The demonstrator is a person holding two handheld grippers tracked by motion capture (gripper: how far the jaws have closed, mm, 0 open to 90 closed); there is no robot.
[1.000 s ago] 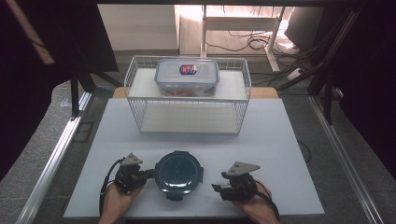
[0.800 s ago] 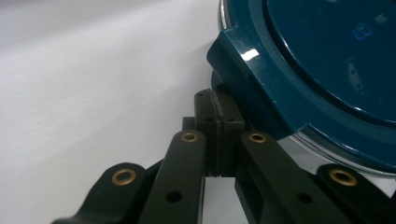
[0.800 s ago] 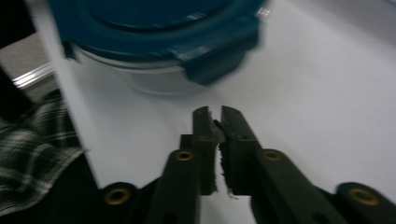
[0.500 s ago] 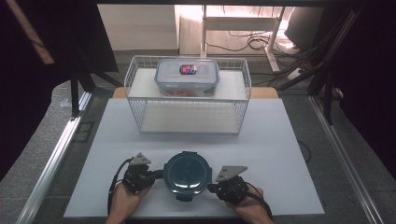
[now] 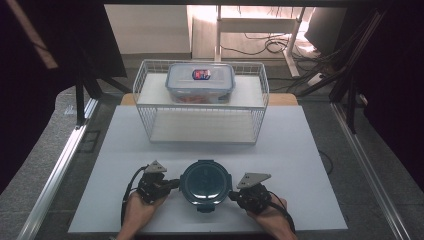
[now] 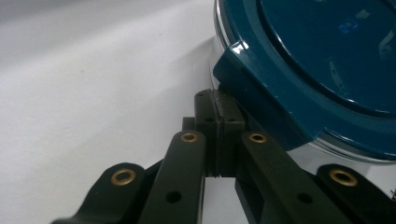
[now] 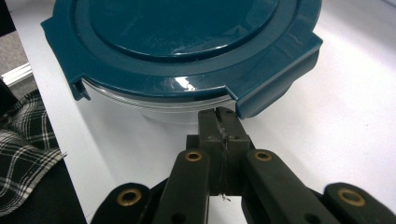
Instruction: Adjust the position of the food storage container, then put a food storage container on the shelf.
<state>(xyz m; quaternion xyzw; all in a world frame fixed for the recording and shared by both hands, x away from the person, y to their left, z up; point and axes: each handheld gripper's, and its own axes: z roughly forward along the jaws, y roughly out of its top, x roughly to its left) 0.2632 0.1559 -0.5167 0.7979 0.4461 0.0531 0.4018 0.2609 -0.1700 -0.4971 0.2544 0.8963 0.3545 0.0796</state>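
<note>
A round container with a teal lid (image 5: 205, 182) is sitting at the lower centre of the high view, on the white bench (image 5: 310, 165), with a gripper flanking it on either side. The left gripper (image 5: 172, 184) and the right gripper (image 5: 234, 194) are both pointing inward at the container, their fingers clenched together with nothing between them. Judging by this, the closed tips are being used as prods, set under the lid's latch flaps to lever them open or to steady the container from two sides.

The left gripper view is showing what the high view cannot: the closed tips (image 6: 218, 114) are tucking in just beneath a teal latch flap (image 6: 261, 88), against the clear wall of the container. The right gripper view is showing its tips (image 7: 219, 123) likewise right under the rim beside another flap (image 7: 275, 88), plus a checked sleeve (image 7: 21, 154) at the left edge.

The high view alone is giving the wider layout: a white wire basket (image 5: 145, 115) at upper centre, carrying a rectangular lidded food box (image 5: 200, 82), well apart from the hands.
</note>
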